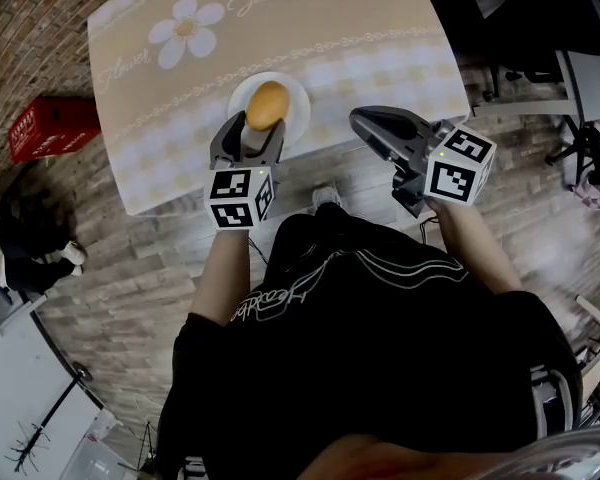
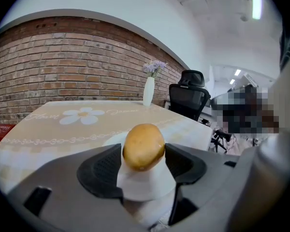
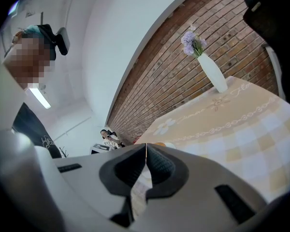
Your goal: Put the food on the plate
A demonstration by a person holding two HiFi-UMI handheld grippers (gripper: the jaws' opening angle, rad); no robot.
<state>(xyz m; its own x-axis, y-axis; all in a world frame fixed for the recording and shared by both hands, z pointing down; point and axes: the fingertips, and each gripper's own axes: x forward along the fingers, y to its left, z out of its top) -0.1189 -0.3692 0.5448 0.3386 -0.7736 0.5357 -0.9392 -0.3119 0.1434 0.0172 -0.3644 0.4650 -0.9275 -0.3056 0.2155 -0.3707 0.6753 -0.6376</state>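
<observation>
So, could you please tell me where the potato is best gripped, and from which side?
Across its narrow waist, coming in from the near edge of the table. The potato is a smooth oval, narrower side to side, so its two flanks give opposed faces. The left gripper holds it that way now, over the plate.

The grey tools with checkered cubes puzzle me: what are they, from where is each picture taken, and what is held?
There is no robot: a person holds a hand tool, a gripper, in each hand. The head view looks down from the person's head; each gripper view comes from a camera riding on that gripper. The left gripper has its jaws closed on a yellow-brown oval piece of food, over the white plate on the flower-printed table. The right gripper holds nothing; its jaws are together.
</observation>
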